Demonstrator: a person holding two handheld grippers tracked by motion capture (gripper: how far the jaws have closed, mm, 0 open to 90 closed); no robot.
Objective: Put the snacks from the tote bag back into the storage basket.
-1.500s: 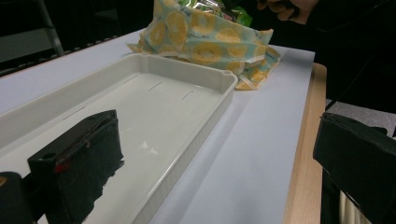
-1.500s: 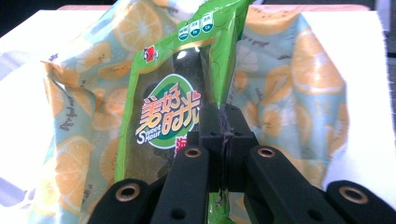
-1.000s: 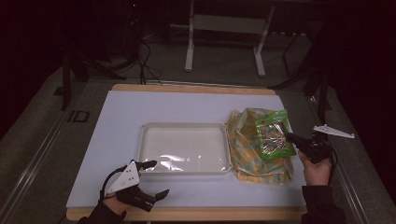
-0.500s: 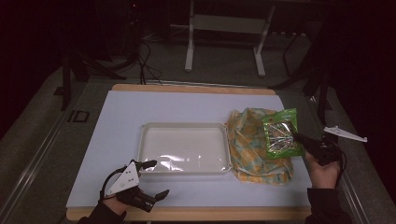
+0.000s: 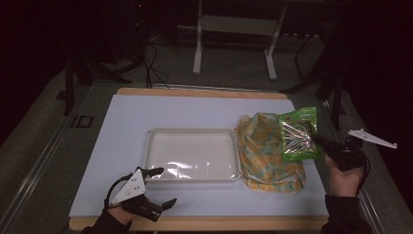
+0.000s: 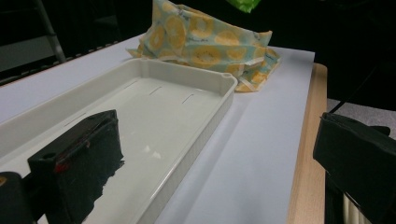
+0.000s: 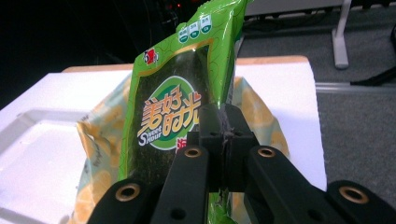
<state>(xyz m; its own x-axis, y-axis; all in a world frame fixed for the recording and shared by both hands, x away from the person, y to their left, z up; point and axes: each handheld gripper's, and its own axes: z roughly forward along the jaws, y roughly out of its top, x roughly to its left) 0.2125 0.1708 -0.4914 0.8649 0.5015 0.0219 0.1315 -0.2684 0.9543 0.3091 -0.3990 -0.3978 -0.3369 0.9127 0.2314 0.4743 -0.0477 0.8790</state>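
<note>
Right gripper (image 7: 223,140) had its jaws pinched tight on the green snack packet (image 5: 298,135), lifted above the patterned bag (image 5: 267,151); best carried level toward the white tray (image 5: 191,155).

Dark room, grey floor (image 5: 234,73)

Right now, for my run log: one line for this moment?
right gripper: shut on green snack packet, above yellow-patterned cloth bag | left gripper: open, near white plastic tray, empty
</note>
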